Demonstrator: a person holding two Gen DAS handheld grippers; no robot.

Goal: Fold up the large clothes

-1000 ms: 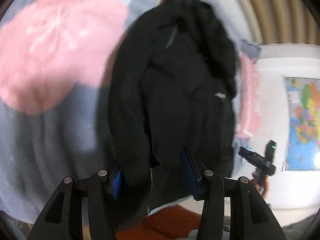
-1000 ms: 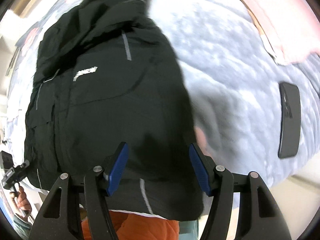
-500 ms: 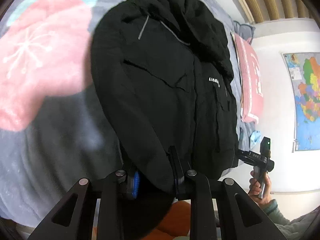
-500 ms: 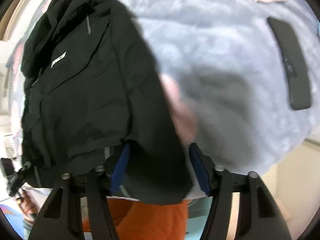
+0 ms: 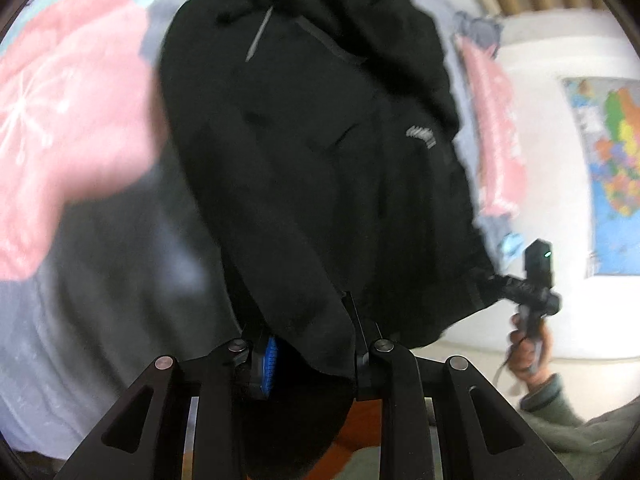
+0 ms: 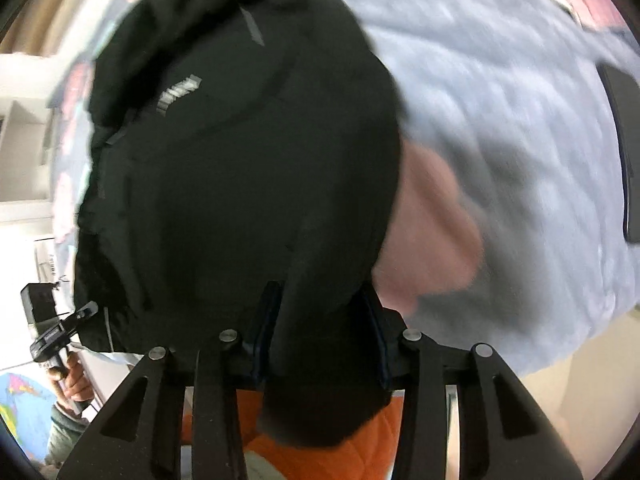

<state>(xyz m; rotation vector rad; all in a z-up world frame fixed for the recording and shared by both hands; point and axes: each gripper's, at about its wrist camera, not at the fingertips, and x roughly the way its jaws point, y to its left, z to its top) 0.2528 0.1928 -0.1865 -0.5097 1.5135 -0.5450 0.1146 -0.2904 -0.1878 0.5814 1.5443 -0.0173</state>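
Observation:
A black jacket (image 5: 320,160) with grey logo lettering lies spread on a grey fleece blanket (image 5: 100,280), its collar end far from me. My left gripper (image 5: 312,340) is shut on a fold of the near hem. In the right wrist view the same jacket (image 6: 240,180) fills the middle. The jaws of my right gripper (image 6: 322,320) are closing, with a thick bunch of hem fabric pressed between the pads. The held edge hangs over both pairs of fingers and hides the pads in part. Both views are blurred.
The blanket (image 6: 500,100) has large pink patches (image 5: 60,120). A dark flat phone (image 6: 624,152) lies on it at the right. A pink pillow (image 5: 492,140) sits by a white wall with a coloured map (image 5: 612,160). An orange garment (image 6: 320,448) shows below the grippers.
Both grippers went from open around the jacket's near edge to closed on it. The hem now bunches between the fingers and the jacket looms nearer in both views.

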